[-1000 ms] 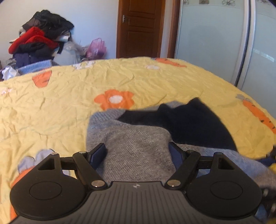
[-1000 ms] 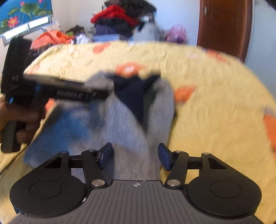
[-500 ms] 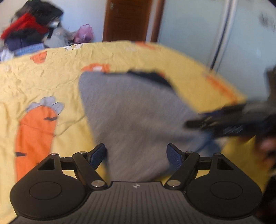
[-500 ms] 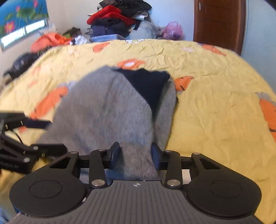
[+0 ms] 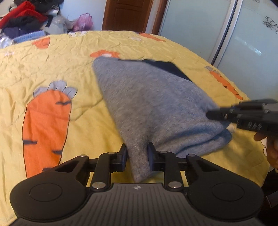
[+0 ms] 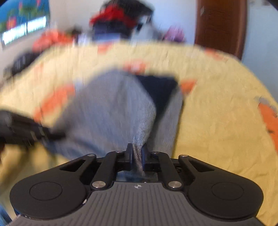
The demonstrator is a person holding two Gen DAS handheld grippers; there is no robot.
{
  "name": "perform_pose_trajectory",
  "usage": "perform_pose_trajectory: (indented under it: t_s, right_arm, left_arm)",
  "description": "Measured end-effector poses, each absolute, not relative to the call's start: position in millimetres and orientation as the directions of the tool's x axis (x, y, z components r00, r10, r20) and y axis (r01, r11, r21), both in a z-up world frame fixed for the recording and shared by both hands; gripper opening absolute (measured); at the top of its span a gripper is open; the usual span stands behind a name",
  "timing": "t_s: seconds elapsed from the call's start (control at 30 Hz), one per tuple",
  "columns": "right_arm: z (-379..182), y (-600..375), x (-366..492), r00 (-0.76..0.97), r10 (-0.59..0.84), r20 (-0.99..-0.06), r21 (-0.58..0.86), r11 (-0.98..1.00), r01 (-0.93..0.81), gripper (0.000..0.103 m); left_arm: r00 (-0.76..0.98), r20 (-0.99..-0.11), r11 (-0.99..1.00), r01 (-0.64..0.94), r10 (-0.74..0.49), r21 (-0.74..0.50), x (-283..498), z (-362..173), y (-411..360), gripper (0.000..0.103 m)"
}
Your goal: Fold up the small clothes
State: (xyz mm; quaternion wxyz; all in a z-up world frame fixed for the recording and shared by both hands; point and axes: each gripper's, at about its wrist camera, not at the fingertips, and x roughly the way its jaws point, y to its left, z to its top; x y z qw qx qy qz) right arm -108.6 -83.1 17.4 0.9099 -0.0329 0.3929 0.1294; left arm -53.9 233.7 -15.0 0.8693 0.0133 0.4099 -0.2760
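Note:
A grey knit garment (image 5: 152,102) with a dark navy part (image 5: 166,67) at its far end lies on the yellow bedspread (image 5: 52,67). My left gripper (image 5: 137,154) is shut on the garment's near left corner. In the blurred right wrist view my right gripper (image 6: 136,153) is shut tight on a bunched fold of the grey garment (image 6: 111,107). The right gripper (image 5: 243,113) also shows at the garment's right edge in the left wrist view, held by a hand (image 5: 271,147). The left gripper (image 6: 22,128) appears as a dark blur at the left.
The bedspread carries orange carrot (image 5: 46,128) and flower prints. A pile of red and dark clothes (image 5: 22,19) is heaped behind the bed at the left. A brown door (image 5: 128,15) and frosted sliding wardrobe doors (image 5: 225,34) stand beyond the far edge.
Both grippers went from open to shut on the grey garment's near edge. The right wrist view has turned blurry with motion, and the garment's near end is bunched up.

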Motion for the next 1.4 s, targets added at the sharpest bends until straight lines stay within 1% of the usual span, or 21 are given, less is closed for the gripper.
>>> perform_pose_trajectory:
  t_s: [0.03,0.07,0.13,0.17,0.2,0.23,0.27,0.3,0.33,0.4,0.47,0.5,0.53,0.6,0.7,0.73,0.77,0.83,1.1,1.33,1.4]
  right_arm:
    - [17,-84,-110,0.680,0.195,-0.707,0.017,0.966,-0.259,0.029]
    - [22,-85,-109,0.690,0.169,-0.704,-0.002,0.971,-0.240,0.049]
    - [39,-95,-106,0.733,0.168,-0.659,0.017,0.978,-0.208,0.052]
    - [48,-97,-103,0.754,0.157,-0.638,0.007,0.980,-0.199,0.061]
    - [56,-96,-97,0.774,0.137,-0.618,-0.016,0.982,-0.187,0.069]
    - [61,-94,-87,0.784,0.126,-0.608,-0.029,0.983,-0.181,0.085]
    - [64,-90,-75,0.789,0.122,-0.603,-0.036,0.983,-0.179,0.086]
    - [65,-86,-61,0.790,0.119,-0.602,-0.043,0.983,-0.181,0.086]
    - [64,-81,-44,0.782,0.112,-0.612,-0.046,0.983,-0.177,0.086]
    - [62,-71,-15,0.775,0.102,-0.624,-0.047,0.985,-0.167,0.083]
    - [58,-69,9,0.779,0.054,-0.624,-0.057,0.992,-0.115,0.084]
    - [55,-70,18,0.777,0.039,-0.628,-0.058,0.994,-0.097,0.084]
    - [51,-74,27,0.767,0.057,-0.640,-0.032,0.994,-0.100,0.085]
    - [41,-80,41,0.746,0.080,-0.661,0.012,0.995,-0.097,0.086]
    - [22,-78,47,0.738,0.056,-0.673,-0.006,0.997,-0.081,0.089]
    - [15,-79,47,0.736,0.061,-0.674,0.000,0.997,-0.083,0.091]
    - [10,-81,46,0.740,0.072,-0.668,0.018,0.997,-0.081,0.098]
    - [7,-85,43,0.755,0.066,-0.653,0.024,0.998,-0.066,0.103]
    - [20,-79,49,0.767,0.037,-0.641,-0.016,0.998,-0.062,0.103]
    - [33,-60,67,0.820,-0.067,-0.568,-0.104,0.995,0.009,0.103]
    - [33,-56,76,0.820,-0.063,-0.568,-0.111,0.994,-0.001,0.103]
  left_arm:
    - [0.513,-0.709,0.841,0.497,-0.484,-0.215,-53,-17,237,0.025]
    - [0.511,-0.711,0.840,0.498,-0.484,-0.214,-53,-15,238,0.026]
    - [0.535,-0.704,0.858,0.465,-0.468,-0.217,-55,0,239,0.029]
    - [0.566,-0.688,0.865,0.466,-0.455,-0.189,-59,14,236,0.030]
    - [0.593,-0.666,0.864,0.475,-0.453,-0.164,-62,26,232,0.046]
    - [0.620,-0.638,0.864,0.481,-0.456,-0.150,-63,37,226,0.083]
    - [0.655,-0.605,0.870,0.473,-0.454,-0.141,-62,45,220,0.099]
    - [0.688,-0.568,0.876,0.463,-0.452,-0.135,-58,50,212,0.103]
    - [0.713,-0.549,0.886,0.445,-0.437,-0.128,-50,52,203,0.103]
    - [0.733,-0.550,0.909,0.393,-0.400,-0.139,-26,49,184,0.103]
    - [0.765,-0.555,0.943,0.301,-0.327,-0.141,-3,38,171,0.102]
    - [0.765,-0.556,0.946,0.275,-0.324,-0.172,8,31,171,0.102]
    - [0.754,-0.567,0.944,0.258,-0.330,-0.206,19,25,172,0.102]
    - [0.760,-0.574,0.953,0.224,-0.303,-0.207,30,15,171,0.102]
    - [0.753,-0.595,0.960,0.220,-0.281,-0.175,37,-2,166,0.102]
    - [0.743,-0.607,0.959,0.221,-0.282,-0.175,37,-9,168,0.102]
    - [0.736,-0.620,0.963,0.218,-0.271,-0.162,37,-18,167,0.102]
    - [0.744,-0.608,0.961,0.235,-0.276,-0.149,33,-26,167,0.102]
    - [0.772,-0.575,0.958,0.273,-0.270,-0.083,34,7,159,0.102]
    - [0.781,-0.571,0.961,0.271,-0.254,-0.057,47,18,165,0.102]
    - [0.782,-0.575,0.965,0.254,-0.241,-0.058,52,17,169,0.102]
